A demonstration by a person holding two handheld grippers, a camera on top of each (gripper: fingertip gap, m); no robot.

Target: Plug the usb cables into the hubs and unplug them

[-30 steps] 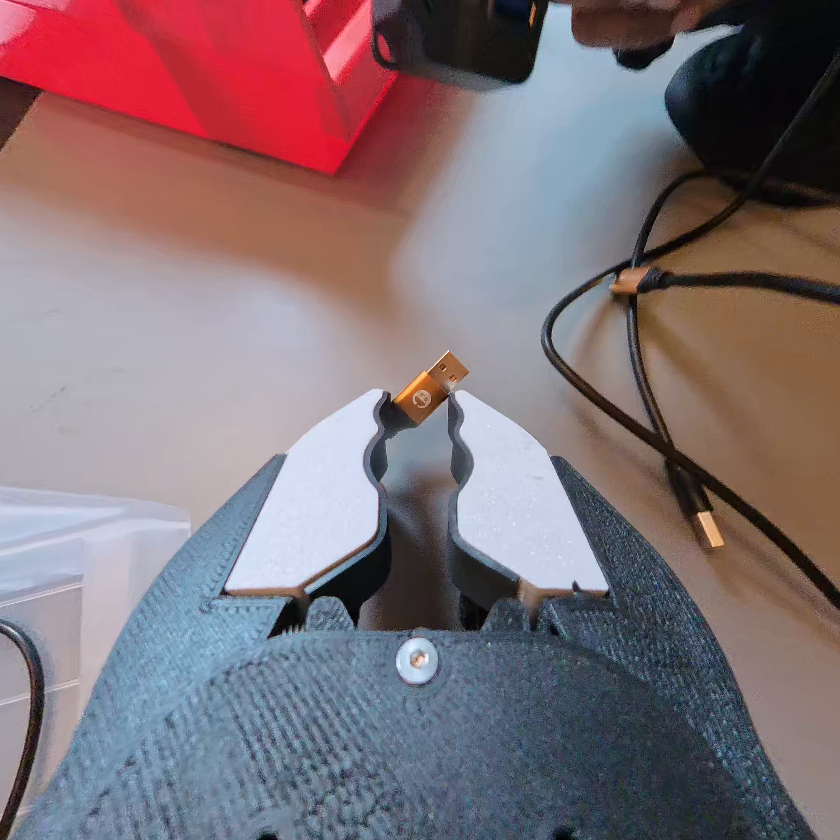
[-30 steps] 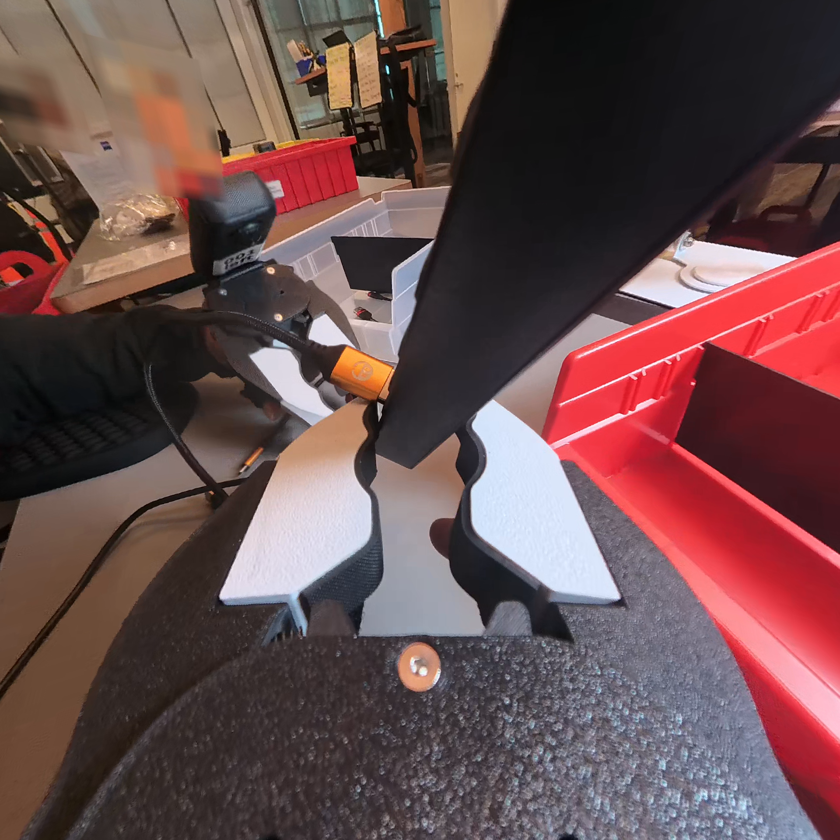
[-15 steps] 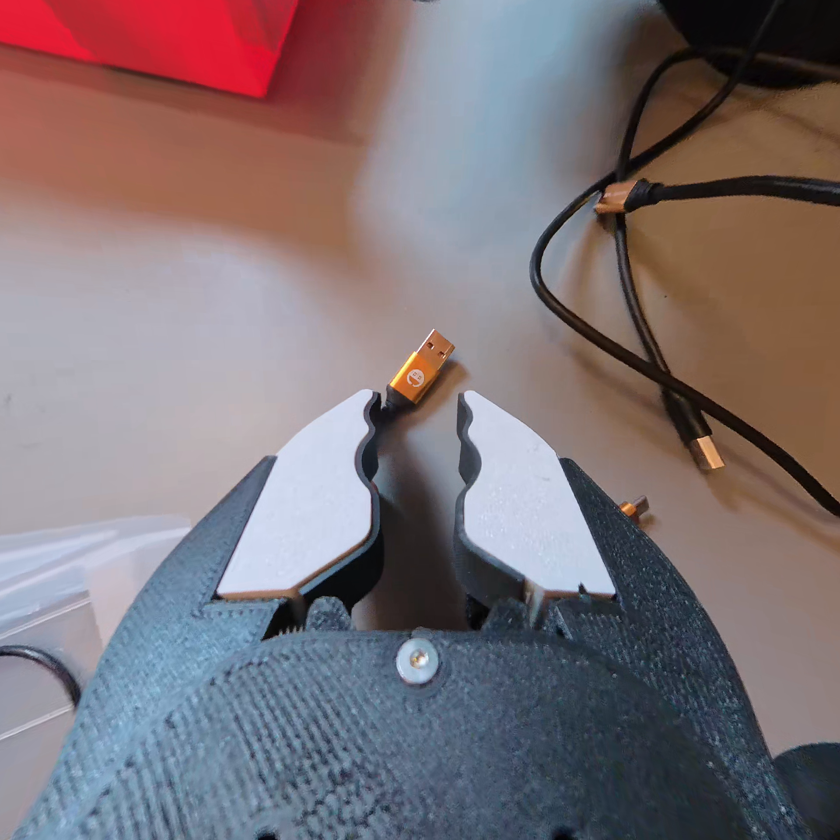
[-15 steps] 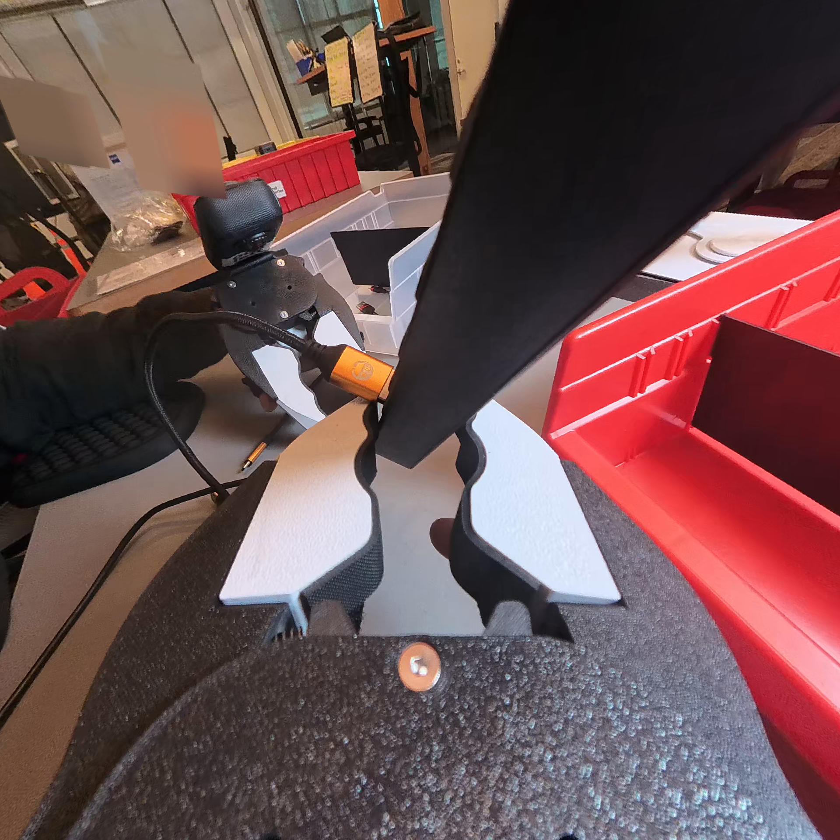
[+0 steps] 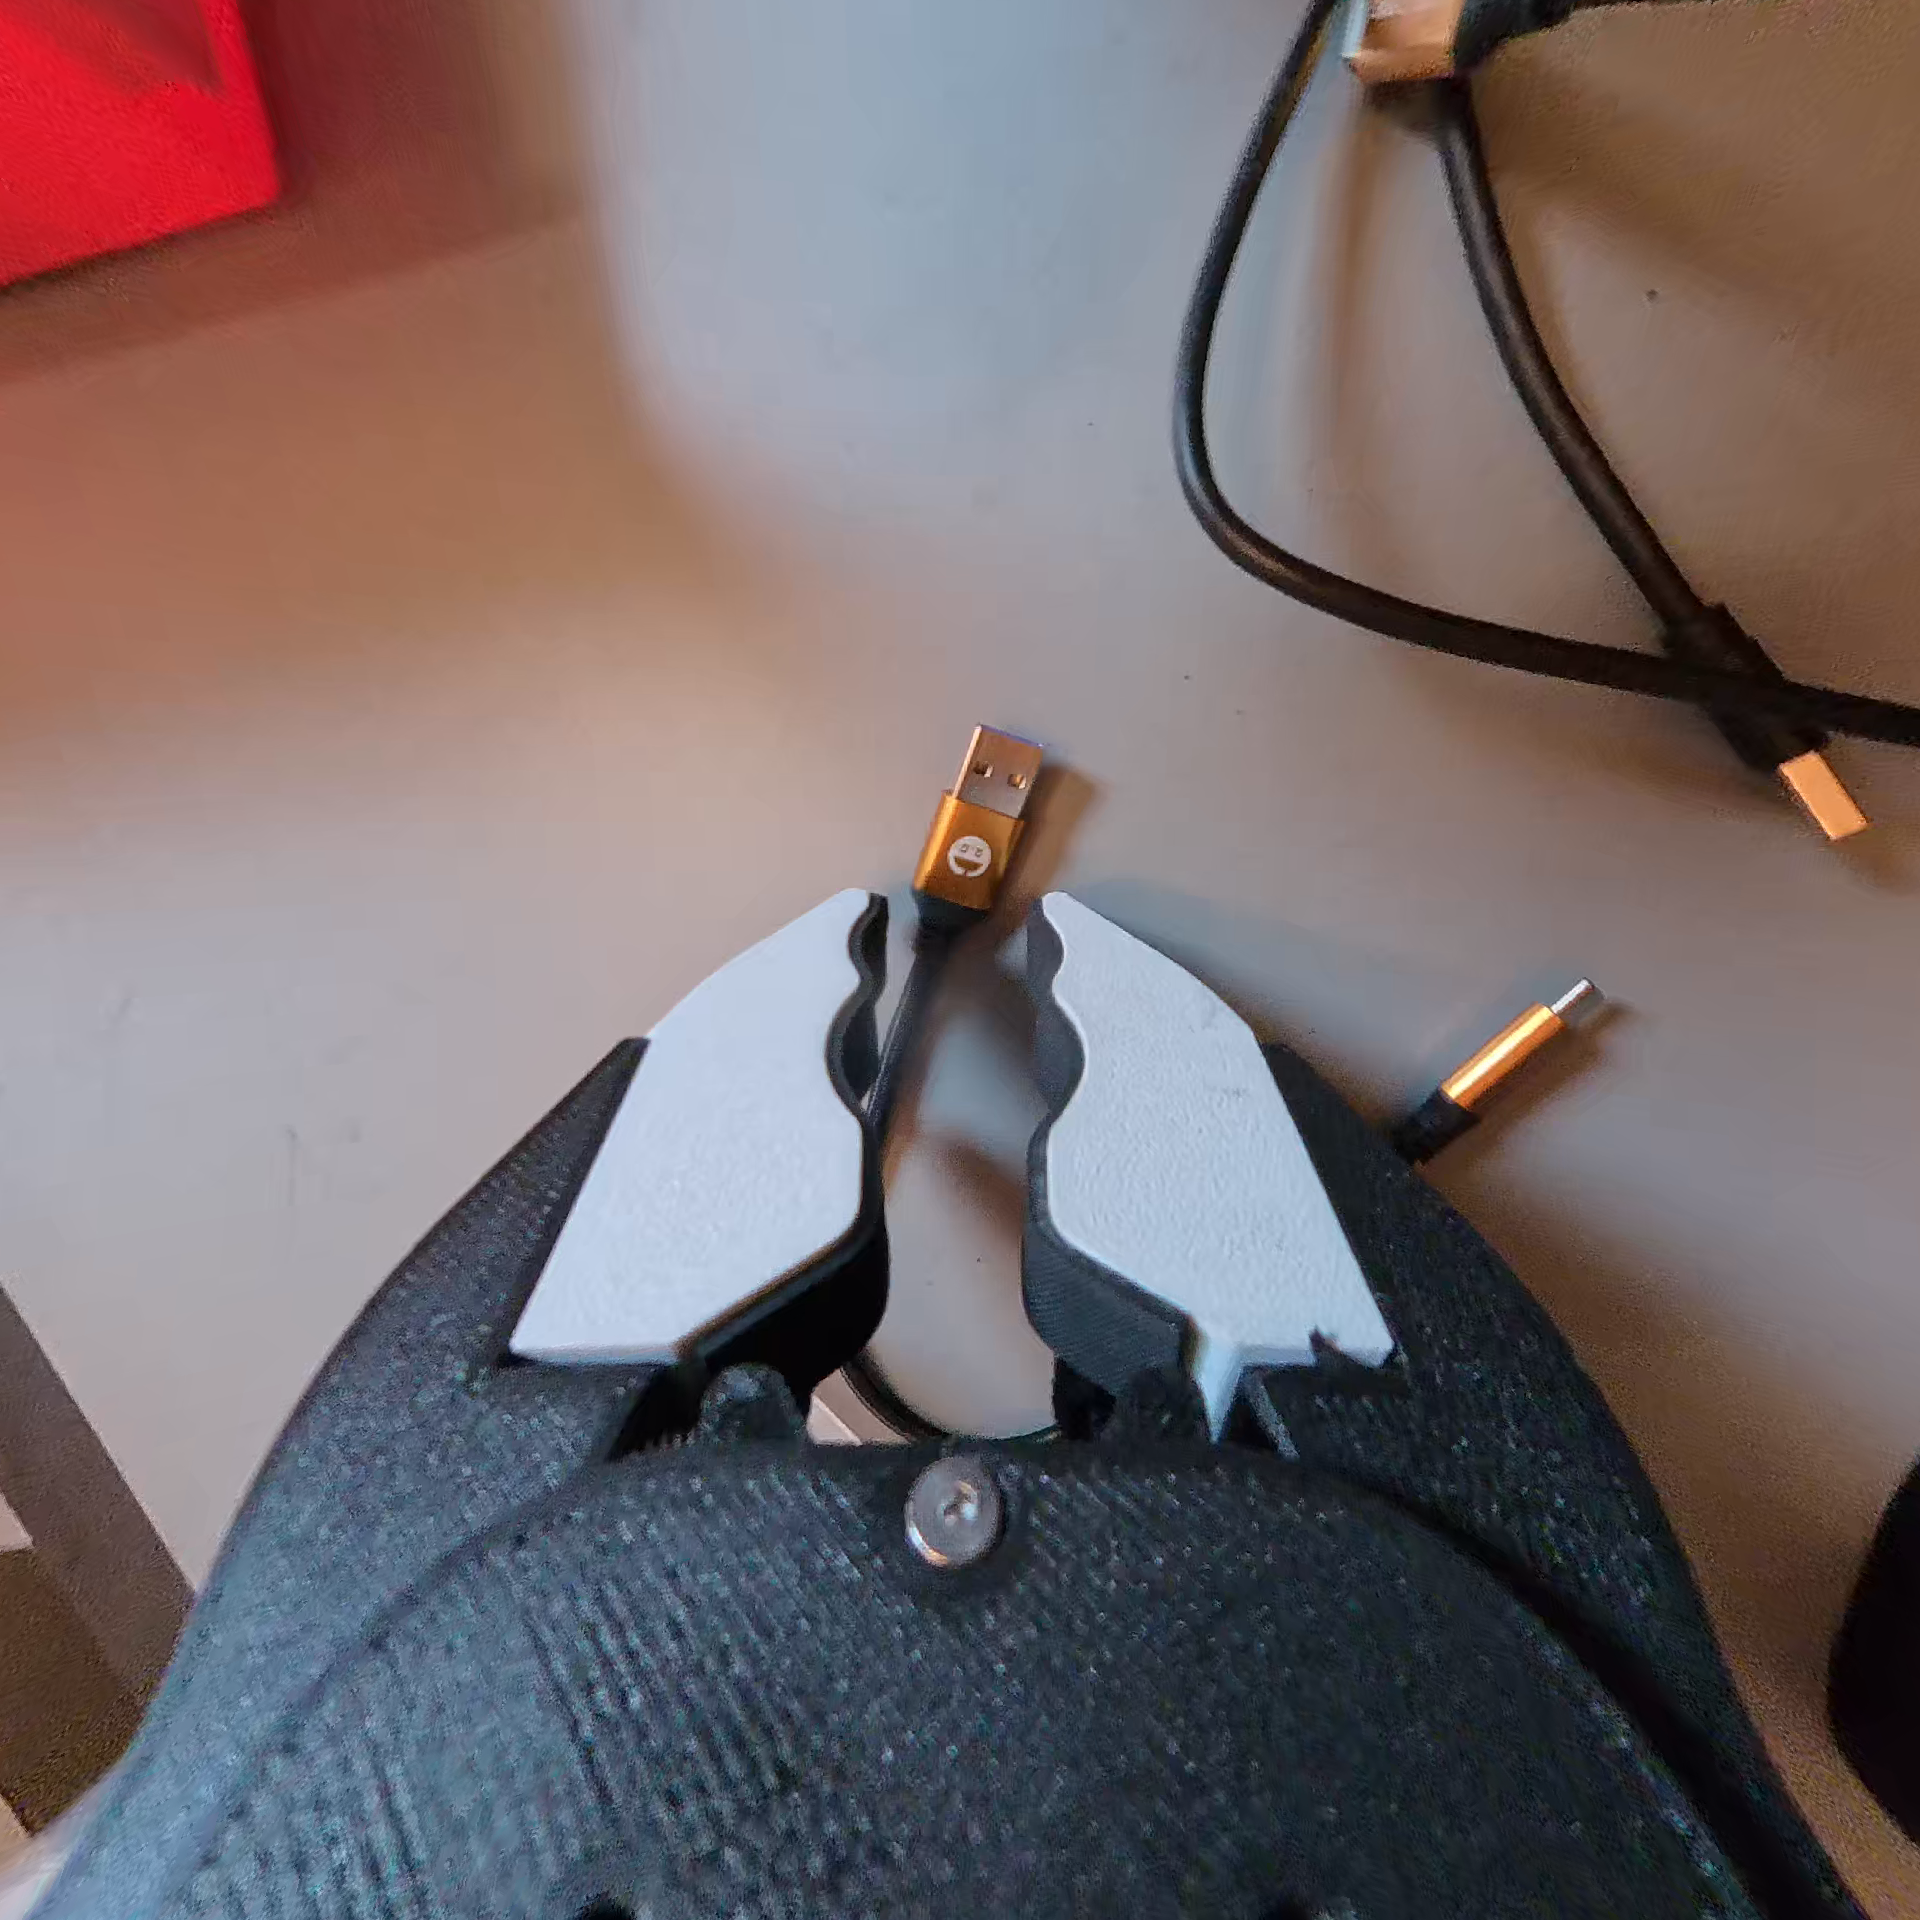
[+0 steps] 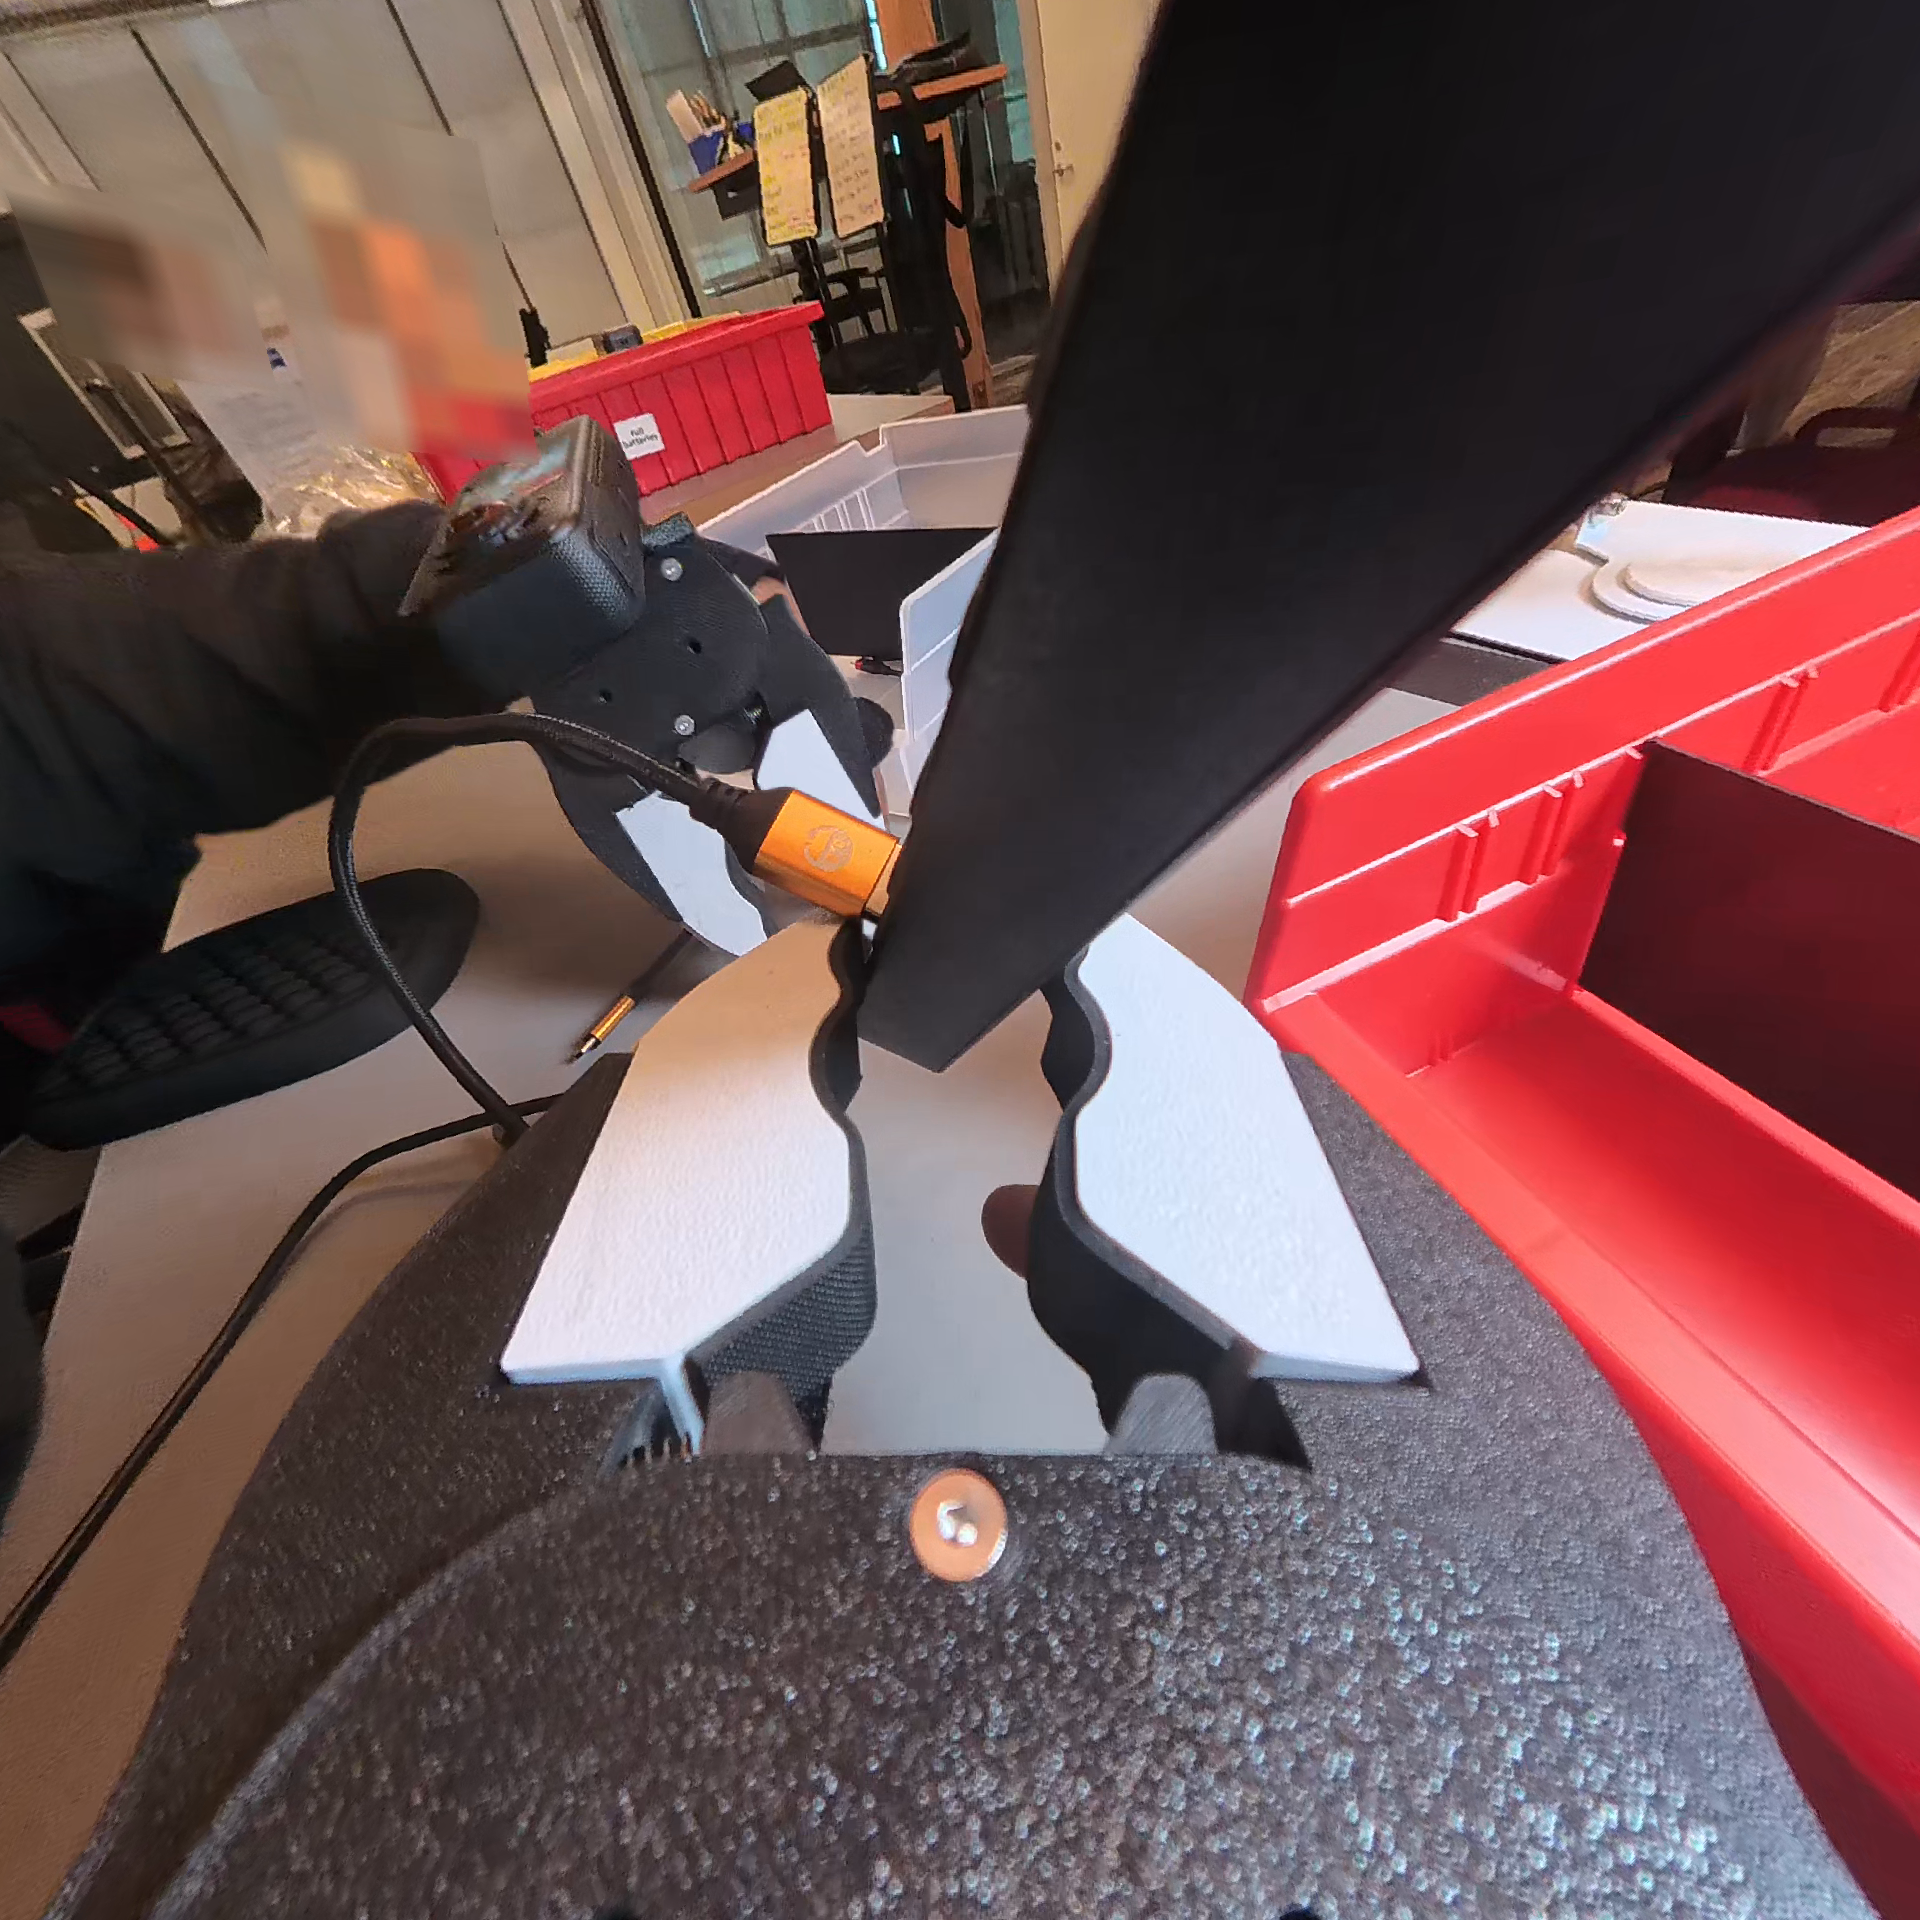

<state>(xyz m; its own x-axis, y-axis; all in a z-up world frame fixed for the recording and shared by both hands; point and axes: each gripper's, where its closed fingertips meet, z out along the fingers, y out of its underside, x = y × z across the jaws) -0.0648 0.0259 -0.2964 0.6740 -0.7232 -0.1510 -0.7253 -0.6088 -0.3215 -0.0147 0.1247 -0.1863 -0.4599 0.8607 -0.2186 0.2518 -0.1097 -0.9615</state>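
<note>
In the left wrist view my left gripper [image 5: 956,914] is open low over the table. An orange USB-A plug [image 5: 971,831] lies on the table just past its fingertips, and its black cable runs back between the fingers. In the right wrist view my right gripper [image 6: 956,997] is shut on the lower end of a long black hub [image 6: 1351,416], held tilted up. A second orange plug [image 6: 826,854] sits in the hub's left edge, and its braided cable [image 6: 353,831] loops down to the table. The left gripper's black body [image 6: 665,665] shows behind it.
Loose black cables [image 5: 1247,551] lie to the right, with a gold plug [image 5: 1820,808] and a slim orange plug [image 5: 1507,1060]. A red bin [image 6: 1558,1039] stands close on the right and shows in the left wrist view [image 5: 104,135]. Behind are a white bin [image 6: 914,488] and a black pad [image 6: 239,997]. My right fingertips sit around 15 cm from my left ones.
My left gripper has opened and let go of the orange plug, which now lies on the table. It has moved down and forward. The right gripper still holds the hub.
</note>
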